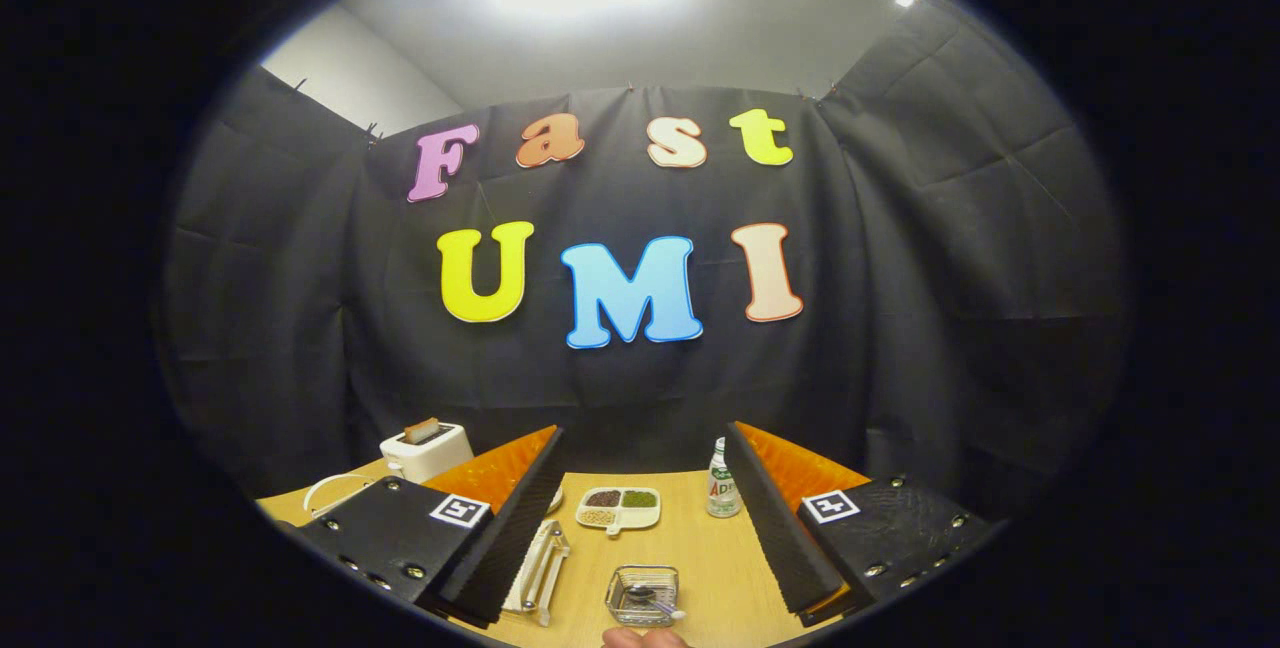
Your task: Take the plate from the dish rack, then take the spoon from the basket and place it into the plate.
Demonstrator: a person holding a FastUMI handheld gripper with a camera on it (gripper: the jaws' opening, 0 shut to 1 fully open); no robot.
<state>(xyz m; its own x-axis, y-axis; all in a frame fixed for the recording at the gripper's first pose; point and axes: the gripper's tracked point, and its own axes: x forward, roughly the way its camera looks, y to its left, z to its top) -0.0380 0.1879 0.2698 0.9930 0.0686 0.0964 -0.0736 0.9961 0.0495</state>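
Observation:
My gripper (644,428) is open, its two black fingers (515,523) spread wide above the wooden table (700,548), with nothing between them. Low between the fingers stands a small wire basket (643,595) with the spoon (657,607) lying in it. Just left of the basket, close to the left finger, is the pale dish rack (540,568); I cannot make out the plate in it. A white rim (554,500) peeks out from behind the left finger.
A divided white tray (618,508) with grains sits further back in the middle. A small bottle (722,480) stands by the right finger. A white toaster (425,448) is at the back left, a white wire piece (335,490) beside it. A person's hand (645,638) shows just before the basket.

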